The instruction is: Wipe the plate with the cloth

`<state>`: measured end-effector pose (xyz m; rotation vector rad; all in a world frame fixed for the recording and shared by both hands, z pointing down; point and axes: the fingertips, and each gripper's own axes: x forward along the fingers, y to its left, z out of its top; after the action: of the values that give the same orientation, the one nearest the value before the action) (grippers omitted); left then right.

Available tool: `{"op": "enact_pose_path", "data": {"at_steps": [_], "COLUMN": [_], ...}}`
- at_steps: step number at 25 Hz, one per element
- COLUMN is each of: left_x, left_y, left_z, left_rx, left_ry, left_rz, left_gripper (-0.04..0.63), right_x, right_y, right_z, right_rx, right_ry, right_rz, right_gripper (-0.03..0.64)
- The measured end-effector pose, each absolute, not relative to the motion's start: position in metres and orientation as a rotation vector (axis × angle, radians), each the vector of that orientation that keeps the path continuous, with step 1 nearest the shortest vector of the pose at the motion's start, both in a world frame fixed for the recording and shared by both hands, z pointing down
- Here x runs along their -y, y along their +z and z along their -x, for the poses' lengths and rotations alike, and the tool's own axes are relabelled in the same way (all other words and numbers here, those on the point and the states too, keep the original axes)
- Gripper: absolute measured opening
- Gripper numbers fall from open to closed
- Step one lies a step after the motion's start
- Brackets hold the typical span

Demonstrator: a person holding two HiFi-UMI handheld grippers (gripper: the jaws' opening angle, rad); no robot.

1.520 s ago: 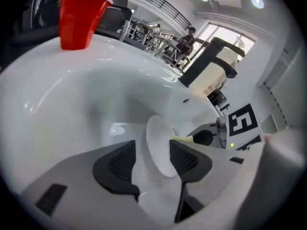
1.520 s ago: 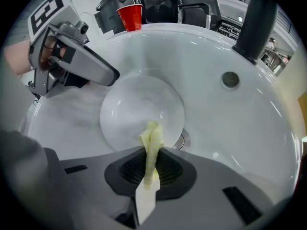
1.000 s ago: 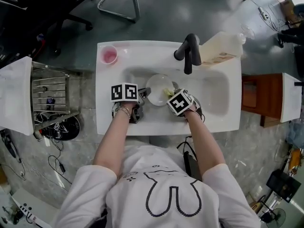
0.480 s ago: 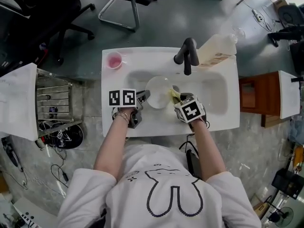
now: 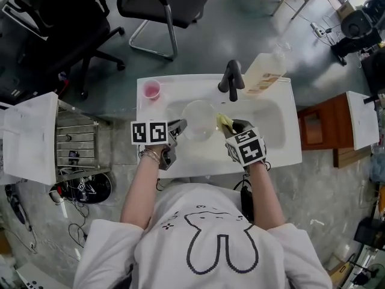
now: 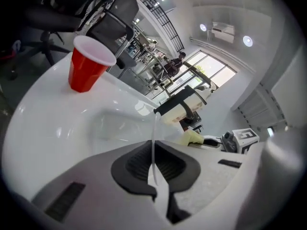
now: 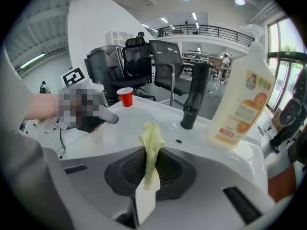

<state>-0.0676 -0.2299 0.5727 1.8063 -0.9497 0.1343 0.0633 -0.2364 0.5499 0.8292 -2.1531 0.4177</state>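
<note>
Two tools work over the sink (image 5: 281, 156). Left tool (image 5: 178, 126) is clamped on the left rim of the clear plate (image 5: 198, 120), which sits over the basin's middle. Right tool (image 5: 232, 126) is pinched shut on the yellow cloth (image 5: 224, 122), whose free end lies just beside the plate's right edge; contact unclear.

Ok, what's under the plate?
The white sink basin lies under the plate, which the left gripper pinches by its rim. The patch of basin straight below is covered by the plate, so anything there can't be seen.
</note>
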Motion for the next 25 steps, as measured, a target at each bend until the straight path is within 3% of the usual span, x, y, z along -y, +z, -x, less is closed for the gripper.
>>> {"op": "enact_pose_path", "data": {"at_steps": [18, 25], "left_x": [0.232, 0.230], "left_y": [0.443, 0.426], "left_z": [0.075, 0.068], "left_rx": [1.068, 1.059], "left_ry": [0.063, 0.083], "left_rz": [-2.097, -2.143], "left_gripper": [0.018, 0.018], "right_x": [0.245, 0.240], "right_y": [0.407, 0.357], "right_z": [-0.037, 0.013], "right_rx": [2.534, 2.759], "right_ry": [0.325, 0.313], "right_rz": [-0.991, -0.881], "right_gripper": [0.049, 0.049]}}
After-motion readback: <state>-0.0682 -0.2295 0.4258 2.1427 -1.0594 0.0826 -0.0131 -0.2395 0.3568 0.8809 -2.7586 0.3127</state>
